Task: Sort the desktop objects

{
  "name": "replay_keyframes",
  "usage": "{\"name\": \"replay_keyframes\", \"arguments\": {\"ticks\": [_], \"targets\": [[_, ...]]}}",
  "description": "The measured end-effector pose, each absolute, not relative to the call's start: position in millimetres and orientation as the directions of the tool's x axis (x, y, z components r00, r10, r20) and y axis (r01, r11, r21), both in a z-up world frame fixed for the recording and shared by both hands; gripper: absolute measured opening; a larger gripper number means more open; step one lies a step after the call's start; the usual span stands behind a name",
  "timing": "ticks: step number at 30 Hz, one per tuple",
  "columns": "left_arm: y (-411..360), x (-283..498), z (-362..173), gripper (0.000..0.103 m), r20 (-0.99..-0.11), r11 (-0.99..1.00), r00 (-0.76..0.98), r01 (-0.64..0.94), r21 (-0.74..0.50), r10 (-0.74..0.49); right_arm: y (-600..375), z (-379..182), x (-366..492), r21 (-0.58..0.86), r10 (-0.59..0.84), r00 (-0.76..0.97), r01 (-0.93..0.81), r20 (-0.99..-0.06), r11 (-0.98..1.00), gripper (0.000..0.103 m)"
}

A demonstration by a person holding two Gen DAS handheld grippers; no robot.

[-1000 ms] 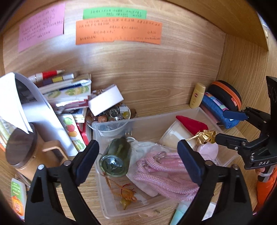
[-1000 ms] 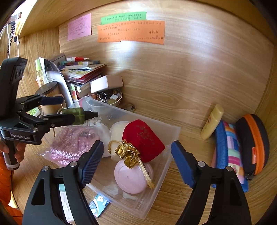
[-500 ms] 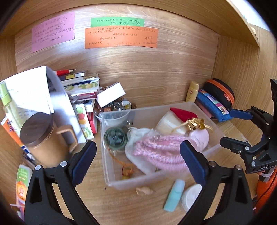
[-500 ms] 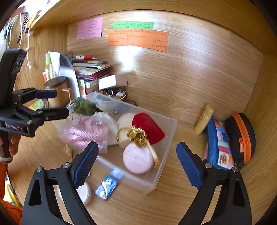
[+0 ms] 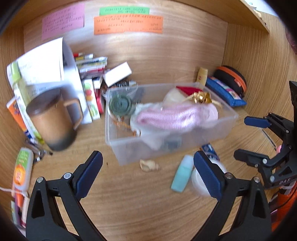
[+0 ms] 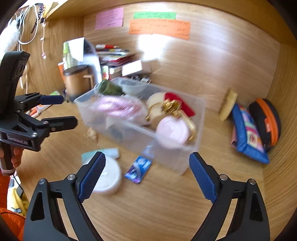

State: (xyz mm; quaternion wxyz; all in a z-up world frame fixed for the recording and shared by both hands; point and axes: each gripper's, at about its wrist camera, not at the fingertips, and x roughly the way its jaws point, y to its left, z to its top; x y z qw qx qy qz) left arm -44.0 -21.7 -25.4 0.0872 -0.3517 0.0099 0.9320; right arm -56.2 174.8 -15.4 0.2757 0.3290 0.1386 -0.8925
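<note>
Both tools gape empty: the left tool (image 5: 147, 167) and right tool (image 6: 146, 171), whose jaws have just been opening. The clear bin (image 5: 213, 133) sits beyond them on the worktop (image 5: 139, 200). A blurred, perhaps teal tube (image 5: 182, 173) lies just beside the left tool's right finger.

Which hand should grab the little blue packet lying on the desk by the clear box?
Probably the right. The right gripper is open and empty, with the blue packet lying just ahead between its fingers. The left gripper, also open, faces the teal bottle instead.

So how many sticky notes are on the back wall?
3: a pink note at the left, a green note to its right, and an orange note directly beneath the green.
</note>
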Motion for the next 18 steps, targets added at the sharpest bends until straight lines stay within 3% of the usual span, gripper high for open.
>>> {"name": "replay_keyframes", "arguments": {"ticks": [8,18], "targets": [[-30,-29,-53,0.100,-0.707,-0.990,-0.694,-0.122,-0.069,0.135,152,-44,-38,0.010,-0.460,-0.533,0.646,-0.710,-0.763,0.090],[-44,-11,-66,0.100,-0.727,-0.994,-0.678,-0.074,-0.078,0.108,128,-61,-38,-0.004,-0.451,-0.480,0.688,-0.752,-0.726,0.090]]}}
